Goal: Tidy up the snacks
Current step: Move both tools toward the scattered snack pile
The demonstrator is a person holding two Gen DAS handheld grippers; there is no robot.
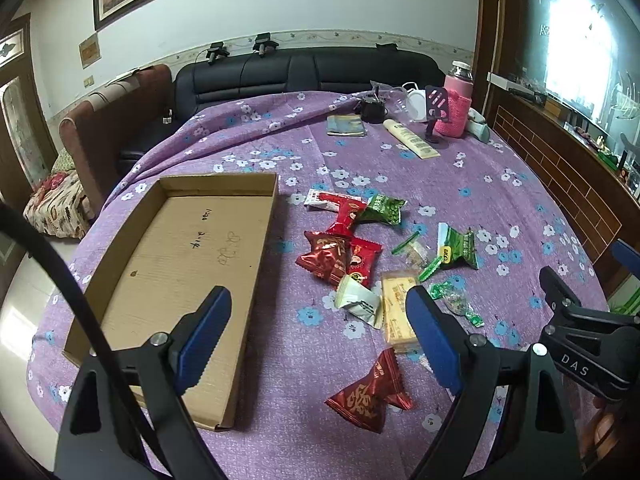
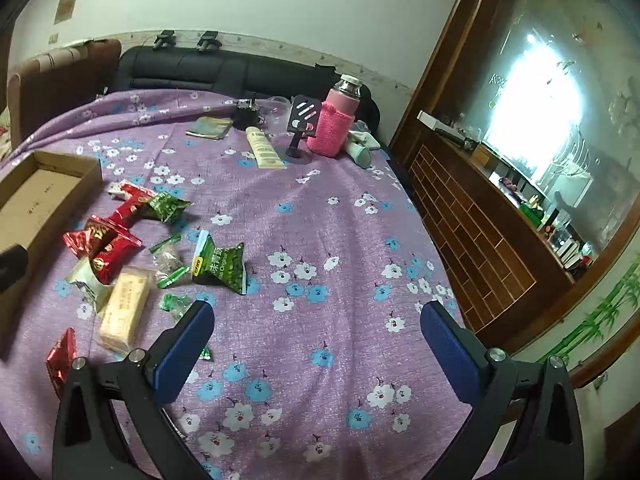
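Snacks: loose heap of red (image 1: 325, 257) and green packets (image 1: 456, 250) on the table (image 1: 500, 200), just beside an empty cardboard tray (image 1: 192, 240). Left tool (image 1: 318, 332) and right tool (image 2: 318, 344): jaws apart, holding nothing (sorting apparently not begun). Next move, likely: close on the nearest red packet (image 1: 370, 394), carry it to the tray.

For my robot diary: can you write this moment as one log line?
stage: start | cardboard tray: empty | snacks: loose on tablecloth | left gripper: open | right gripper: open

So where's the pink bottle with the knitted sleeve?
The pink bottle in its knitted sleeve stands at the table's far right, beside the black phone stand.
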